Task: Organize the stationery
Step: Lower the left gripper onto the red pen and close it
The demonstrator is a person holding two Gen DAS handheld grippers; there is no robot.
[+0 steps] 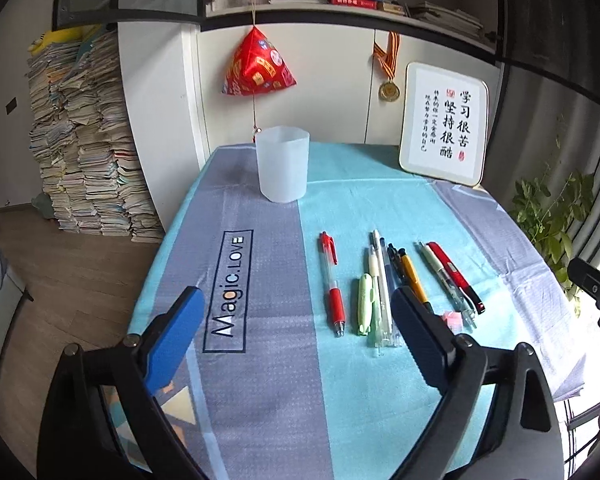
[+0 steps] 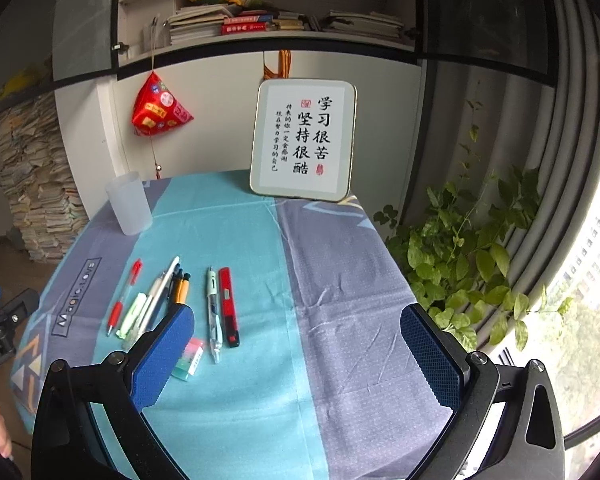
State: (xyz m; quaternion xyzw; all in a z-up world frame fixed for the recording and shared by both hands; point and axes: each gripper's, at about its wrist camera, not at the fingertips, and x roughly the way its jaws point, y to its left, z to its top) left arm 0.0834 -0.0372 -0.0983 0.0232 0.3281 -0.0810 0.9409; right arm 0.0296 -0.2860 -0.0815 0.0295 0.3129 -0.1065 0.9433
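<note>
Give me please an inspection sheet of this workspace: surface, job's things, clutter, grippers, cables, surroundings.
Surface: table under a blue and grey cloth, lightly creased.
Job's things: empty translucent cup upright at the far side; pens lying in a loose row, red pen apart at one end; pink and green eraser beside them.
Clutter: framed calligraphy board standing at the far edge.
Grippers: left gripper and right gripper both open, holding nothing, above the cloth.
Cables: nothing seen.
Surroundings: bookshelf, hanging red ornament, medal, paper stacks, plant by the window.
</note>
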